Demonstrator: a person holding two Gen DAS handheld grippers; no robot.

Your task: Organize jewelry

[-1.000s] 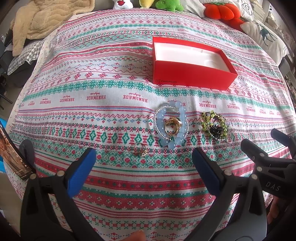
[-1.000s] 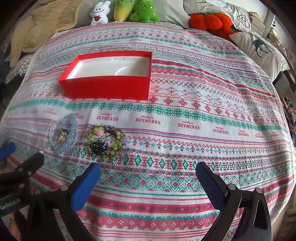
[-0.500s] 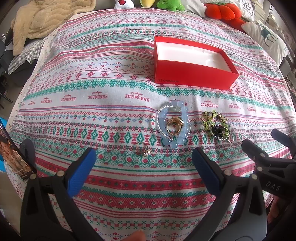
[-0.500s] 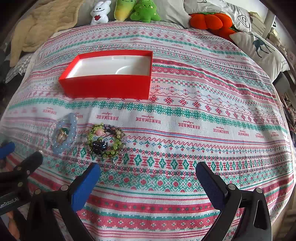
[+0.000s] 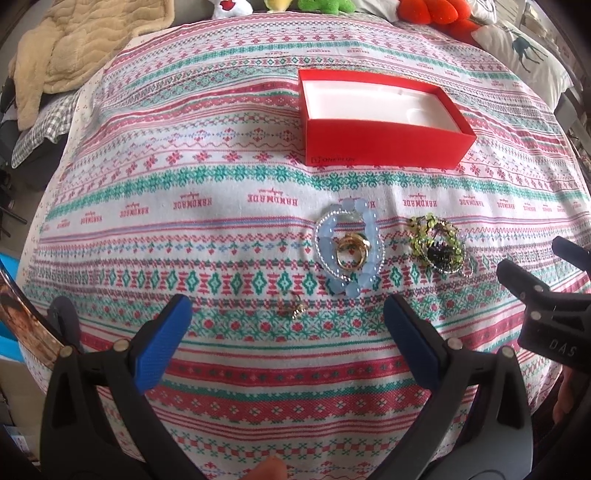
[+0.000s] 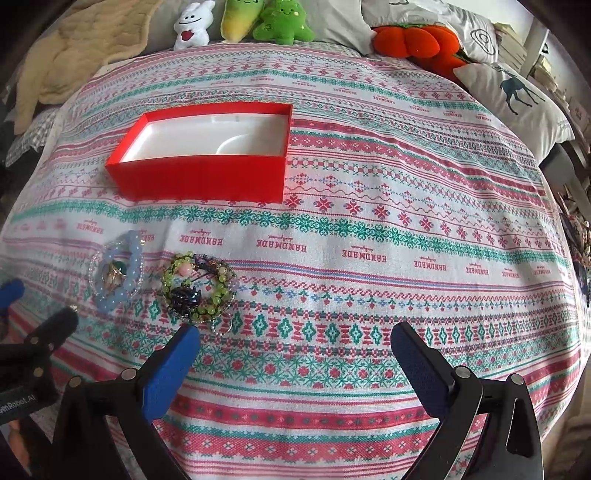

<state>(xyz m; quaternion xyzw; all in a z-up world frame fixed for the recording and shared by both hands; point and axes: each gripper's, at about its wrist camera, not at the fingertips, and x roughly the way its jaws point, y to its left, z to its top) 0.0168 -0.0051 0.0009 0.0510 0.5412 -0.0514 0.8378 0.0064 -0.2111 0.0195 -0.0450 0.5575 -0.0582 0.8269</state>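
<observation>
Gold trinket (image 5: 293, 310) — perhaps a ring — shows only leftward; both grippers (image 5: 286, 325) (image 6: 295, 350) gape, unladen.

a patterned cloth (image 6: 369, 236) in red, green and white bands is lying spread out in front of me, with "handmade" woven across it. a beige blanket (image 5: 74, 48) is bunching at the far left. along the far edge i'm seeing a white plush (image 6: 192, 26), a yellow-green plush (image 6: 240, 18), a green plush (image 6: 284, 24) and an orange plush (image 6: 410, 40) sitting in a row. a deer-print pillow (image 6: 517, 96) is resting at the far right.
</observation>
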